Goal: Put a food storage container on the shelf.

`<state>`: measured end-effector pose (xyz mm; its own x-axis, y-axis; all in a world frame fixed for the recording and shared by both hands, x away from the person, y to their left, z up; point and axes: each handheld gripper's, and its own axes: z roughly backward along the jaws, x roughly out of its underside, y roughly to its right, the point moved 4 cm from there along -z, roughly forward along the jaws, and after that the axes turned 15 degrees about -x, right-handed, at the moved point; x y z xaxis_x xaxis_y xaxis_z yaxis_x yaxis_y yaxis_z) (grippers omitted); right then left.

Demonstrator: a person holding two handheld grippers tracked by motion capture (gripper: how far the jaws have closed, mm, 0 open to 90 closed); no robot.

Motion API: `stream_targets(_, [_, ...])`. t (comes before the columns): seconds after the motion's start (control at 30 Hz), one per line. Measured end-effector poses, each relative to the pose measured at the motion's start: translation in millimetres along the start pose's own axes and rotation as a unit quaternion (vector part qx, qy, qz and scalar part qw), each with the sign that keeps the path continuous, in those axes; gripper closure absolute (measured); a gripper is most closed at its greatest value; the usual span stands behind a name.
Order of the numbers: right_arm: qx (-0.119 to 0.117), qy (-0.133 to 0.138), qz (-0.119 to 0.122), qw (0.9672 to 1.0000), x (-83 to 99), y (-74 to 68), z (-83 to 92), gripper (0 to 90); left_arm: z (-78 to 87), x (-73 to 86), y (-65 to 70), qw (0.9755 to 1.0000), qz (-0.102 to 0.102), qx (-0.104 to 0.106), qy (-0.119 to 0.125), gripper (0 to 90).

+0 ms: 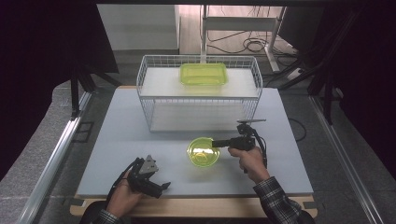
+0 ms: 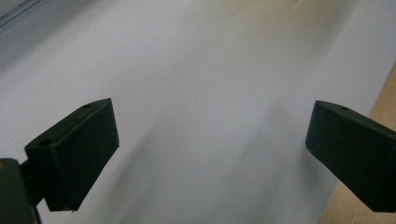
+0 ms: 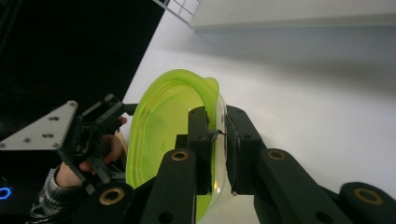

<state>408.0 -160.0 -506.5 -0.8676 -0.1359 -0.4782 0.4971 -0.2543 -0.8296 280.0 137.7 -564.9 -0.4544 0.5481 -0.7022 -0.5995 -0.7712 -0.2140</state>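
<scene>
A big grey table [image 1: 140, 140] takes up most of the space. At its far side stands a white wire basket [image 1: 149, 79] with 2 levels. A flat green box [image 1: 203, 73] with a lid sits on the top level, in the middle.

Nearer the person, close to the middle of the table, is a round green bowl [image 1: 203, 152]. It sits just in front of the basket, apart from it.

The right claw [image 1: 220, 143] comes at the bowl from the bowl's right side. In the right gripper view its 2 jaws are pressed close together on the bowl's rim, 1 inside the bowl and 1 outside. So the right claw is holding the bowl by its edge. The box lies straight back from the bowl, up on the basket.

The left claw [image 1: 163, 186] rests low by the near edge of the table, well apart from the bowl. Its jaws are spread wide with nothing between them.

The right hand [image 1: 247, 161] is much nearer to the bowl, so I think the next move belongs to it.
</scene>
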Motion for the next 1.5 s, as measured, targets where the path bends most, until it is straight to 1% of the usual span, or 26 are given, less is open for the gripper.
stream_targets(0.07, [-0.001, 0.004, 0.002, 1.0000, -1.7, -3.0, 2.1, 81.1, 0.2, 0.0, -0.3, 1.0000, 0.002, -0.001, 0.000, 2.4])
stream_targets(0.23, [-0.013, 0.018, 0.007, 0.9997, -7.3, -10.6, 7.6, 81.1, 0.4, -0.2, -0.6, 1.0000, 0.004, -0.001, 0.000, 2.4])
stream_targets(0.33, [-0.011, 0.022, 0.009, 0.9996, -10.9, -16.1, 10.9, 81.1, 0.7, -0.2, -1.1, 1.0000, 0.006, -0.001, 0.001, 2.4])
stream_targets(0.37, [-0.015, 0.024, 0.010, 0.9996, -11.7, -17.4, 11.6, 81.1, 0.8, -0.3, -1.4, 1.0000, 0.007, -0.001, 0.001, 2.4])
stream_targets(0.6, [-0.023, 0.038, 0.020, 0.9988, -21.9, -31.2, 19.0, 81.0, 1.1, -0.5, -1.9, 0.9999, 0.015, 0.000, 0.000, 2.3])
stream_targets(1.0, [-0.026, 0.054, 0.038, 0.9975, -43.2, -58.2, 31.0, 81.0, 0.6, -0.5, -1.2, 0.9998, 0.020, 0.001, -0.006, 2.3])
stream_targets(1.13, [-0.025, 0.058, 0.046, 0.9969, -51.1, -66.6, 34.0, 81.0, 0.2, -0.4, -0.7, 0.9998, 0.016, -0.001, -0.008, 2.4])
stream_targets(1.27, [-0.025, 0.064, 0.049, 0.9965, -58.9, -75.4, 37.4, 81.0, 0.3, -0.5, -0.7, 0.9998, 0.016, -0.003, -0.009, 3.0])
stream_targets(1.4, [-0.033, 0.074, 0.048, 0.9955, -65.3, -81.2, 41.2, 81.0, 0.7, -0.9, -0.6, 0.9998, 0.015, -0.006, -0.009, 3.5])
stream_targets(1.5, [-0.031, 0.080, 0.049, 0.9951, -71.1, -85.9, 44.8, 81.1, 0.9, -1.1, -0.6, 0.9998, 0.019, -0.005, -0.009, 3.8])
